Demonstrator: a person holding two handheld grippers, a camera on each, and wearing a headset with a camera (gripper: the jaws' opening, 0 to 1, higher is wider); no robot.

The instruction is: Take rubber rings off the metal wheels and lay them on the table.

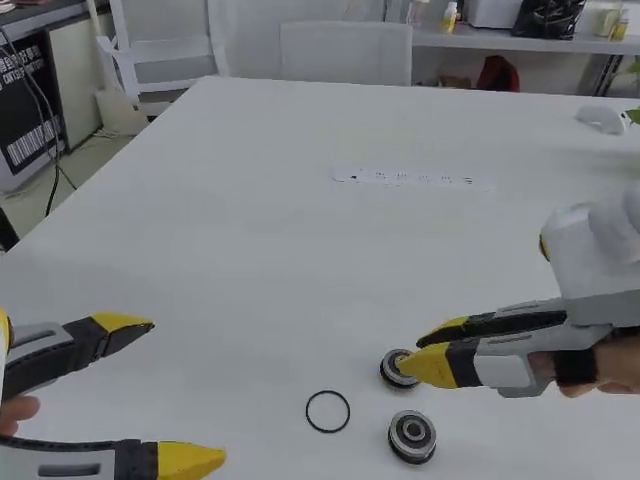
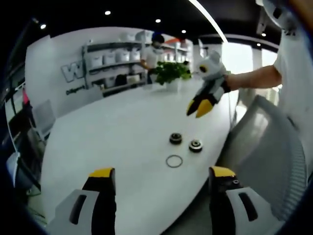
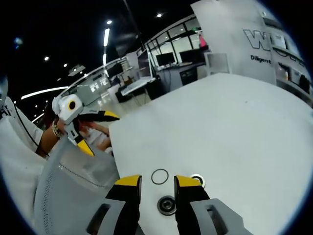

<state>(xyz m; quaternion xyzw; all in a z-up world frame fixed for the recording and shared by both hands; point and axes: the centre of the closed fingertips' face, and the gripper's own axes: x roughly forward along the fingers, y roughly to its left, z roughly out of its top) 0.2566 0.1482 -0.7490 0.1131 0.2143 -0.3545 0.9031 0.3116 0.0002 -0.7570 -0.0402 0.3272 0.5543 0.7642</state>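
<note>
Two small metal wheels lie near the table's front edge. The near wheel (image 1: 412,437) wears a dark outer band; the far wheel (image 1: 398,368) is partly hidden by a jaw tip. A loose black rubber ring (image 1: 327,411) lies flat to their left. My right gripper (image 1: 412,350) hovers over the far wheel, jaws a little apart and holding nothing. In its own view the right gripper (image 3: 158,181) frames the ring (image 3: 160,176) and the dark wheel (image 3: 167,204). My left gripper (image 1: 185,392) stands wide open at the lower left, well away from the ring (image 2: 174,161).
The white table (image 1: 300,220) stretches far back, with a faint label strip (image 1: 410,178) mid-table. A white chair (image 1: 345,52) and shelves stand behind it. A grey mesh chair back (image 2: 264,142) sits close by the table's near edge.
</note>
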